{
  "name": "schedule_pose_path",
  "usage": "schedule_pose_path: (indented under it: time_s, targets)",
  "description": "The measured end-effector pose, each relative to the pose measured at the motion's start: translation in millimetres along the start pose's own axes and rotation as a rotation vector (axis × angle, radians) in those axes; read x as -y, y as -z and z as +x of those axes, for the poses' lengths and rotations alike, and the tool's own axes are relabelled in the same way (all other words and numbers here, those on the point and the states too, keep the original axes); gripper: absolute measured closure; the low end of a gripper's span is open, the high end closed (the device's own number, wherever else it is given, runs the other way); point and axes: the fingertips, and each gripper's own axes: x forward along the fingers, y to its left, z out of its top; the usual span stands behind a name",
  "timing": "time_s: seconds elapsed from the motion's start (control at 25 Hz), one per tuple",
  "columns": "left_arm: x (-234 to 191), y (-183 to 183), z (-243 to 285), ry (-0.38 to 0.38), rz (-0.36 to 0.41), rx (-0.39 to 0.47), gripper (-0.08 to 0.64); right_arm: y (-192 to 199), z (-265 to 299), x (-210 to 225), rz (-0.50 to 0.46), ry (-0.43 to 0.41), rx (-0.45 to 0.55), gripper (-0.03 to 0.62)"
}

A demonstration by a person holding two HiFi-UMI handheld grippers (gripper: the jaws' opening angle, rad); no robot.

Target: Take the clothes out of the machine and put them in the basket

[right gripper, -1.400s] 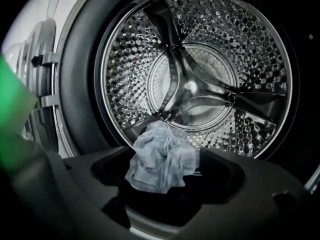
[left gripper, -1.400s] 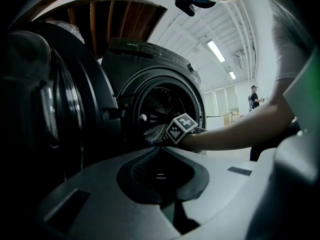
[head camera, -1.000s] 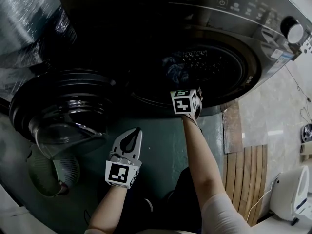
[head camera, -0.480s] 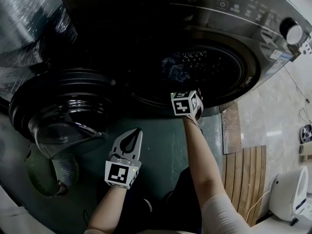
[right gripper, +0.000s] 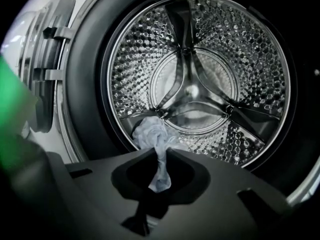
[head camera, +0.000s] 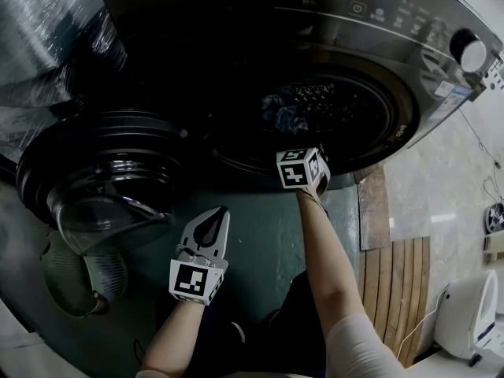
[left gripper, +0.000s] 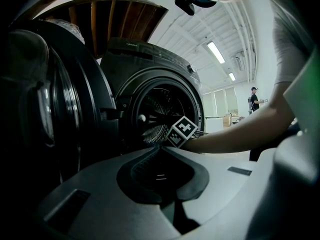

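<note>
Right gripper [right gripper: 161,149] newly tight on crumpled cloth [right gripper: 149,133]

A polished, dimpled metal drum [right gripper: 240,44] is seen behind a pale, crumpled cloth garment [right gripper: 150,131]; the machine's dark casing [head camera: 236,22] is finished glossy.

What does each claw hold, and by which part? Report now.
The right claw, whose jaws have just been closing, pinches the pale cloth by a bunched fold; the rest lies in the drum. The left claw is shut and holds nothing.
</note>
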Motion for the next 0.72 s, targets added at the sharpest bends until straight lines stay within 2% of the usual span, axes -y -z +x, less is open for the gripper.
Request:
schedule_pose_path:
  time_s: [0.24, 0.72]
  targets:
    - [-1.3, 0.4, -0.8, -0.011, 0.004, -0.009, 0.538, -1.2, -2.1, 0.5, 0.009, -0.01, 0.011, 0.537]
    - [-2.0, 3.3, 1.5, -0.008, 0.021, -0.011, 0.539, -6.6, -10.0, 5.4, 0.126, -0.047, 0.041, 0.537]
